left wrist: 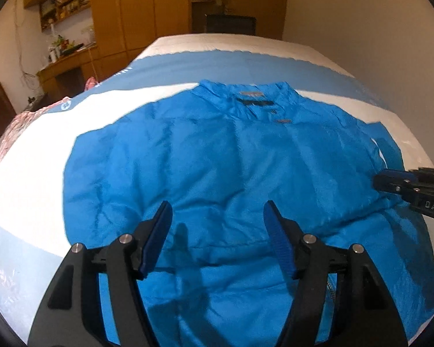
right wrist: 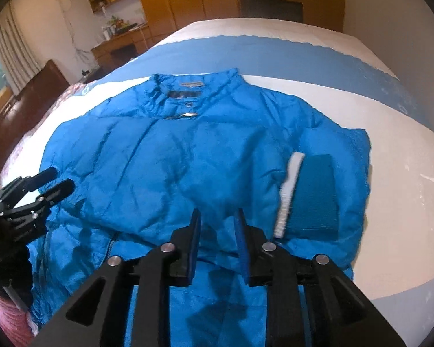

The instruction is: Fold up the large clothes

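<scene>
A bright blue puffer jacket [left wrist: 217, 150] [right wrist: 188, 159] lies spread on the bed, collar [right wrist: 193, 86] at the far end. Its right sleeve is folded in over the body, showing a teal ribbed cuff [right wrist: 315, 190] and a white strip [right wrist: 289, 190]. My left gripper [left wrist: 218, 205] [right wrist: 61, 177] hovers open over the jacket's lower left part, nothing between its fingers. My right gripper [right wrist: 218, 212] [left wrist: 379, 180] hangs over the lower right part beside the folded sleeve. Its jaws stand a narrow gap apart, with no fabric pinched between them.
The bed has a blue and white sheet [left wrist: 72, 121] over a white mattress [left wrist: 246, 43]. A pink quilt [left wrist: 11, 133] lies along its left side. Behind stand a wooden wardrobe [left wrist: 141, 8], a cluttered desk [left wrist: 66, 63] and a dark wooden panel [right wrist: 29, 98].
</scene>
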`<state>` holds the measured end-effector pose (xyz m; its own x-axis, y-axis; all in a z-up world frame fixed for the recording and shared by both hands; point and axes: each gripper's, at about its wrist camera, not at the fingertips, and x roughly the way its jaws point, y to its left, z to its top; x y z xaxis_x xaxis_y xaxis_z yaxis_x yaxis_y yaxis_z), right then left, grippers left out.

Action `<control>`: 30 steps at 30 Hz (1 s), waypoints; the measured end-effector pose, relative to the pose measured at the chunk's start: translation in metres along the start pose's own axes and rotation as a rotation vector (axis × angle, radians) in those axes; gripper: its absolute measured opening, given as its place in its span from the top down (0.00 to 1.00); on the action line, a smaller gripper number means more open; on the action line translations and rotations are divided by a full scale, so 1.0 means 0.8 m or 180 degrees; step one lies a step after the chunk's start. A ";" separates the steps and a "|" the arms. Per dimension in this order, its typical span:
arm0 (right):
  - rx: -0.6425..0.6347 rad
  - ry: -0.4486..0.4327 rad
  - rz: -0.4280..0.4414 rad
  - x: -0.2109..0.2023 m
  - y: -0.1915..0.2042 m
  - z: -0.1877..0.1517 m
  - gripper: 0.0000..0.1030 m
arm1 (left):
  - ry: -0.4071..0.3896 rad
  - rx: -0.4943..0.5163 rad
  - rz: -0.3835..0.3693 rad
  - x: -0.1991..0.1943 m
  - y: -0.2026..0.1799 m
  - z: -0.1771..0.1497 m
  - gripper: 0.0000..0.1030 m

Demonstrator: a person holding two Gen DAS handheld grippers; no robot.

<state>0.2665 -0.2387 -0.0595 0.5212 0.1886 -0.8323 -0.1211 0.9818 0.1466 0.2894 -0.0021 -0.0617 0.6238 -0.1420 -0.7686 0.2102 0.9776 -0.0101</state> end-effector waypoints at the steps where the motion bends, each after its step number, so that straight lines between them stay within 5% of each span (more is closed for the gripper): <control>1: 0.0012 0.0028 -0.0013 0.005 0.000 -0.001 0.77 | 0.0037 0.0001 0.0038 0.006 0.000 -0.001 0.37; 30: 0.0011 0.0055 -0.0069 0.031 -0.002 -0.011 0.78 | 0.0220 -0.0122 0.0111 0.038 0.005 -0.010 0.35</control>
<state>0.2719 -0.2361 -0.0850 0.5091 0.1667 -0.8444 -0.1069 0.9857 0.1301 0.3033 -0.0009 -0.0904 0.5766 -0.0980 -0.8111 0.1594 0.9872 -0.0059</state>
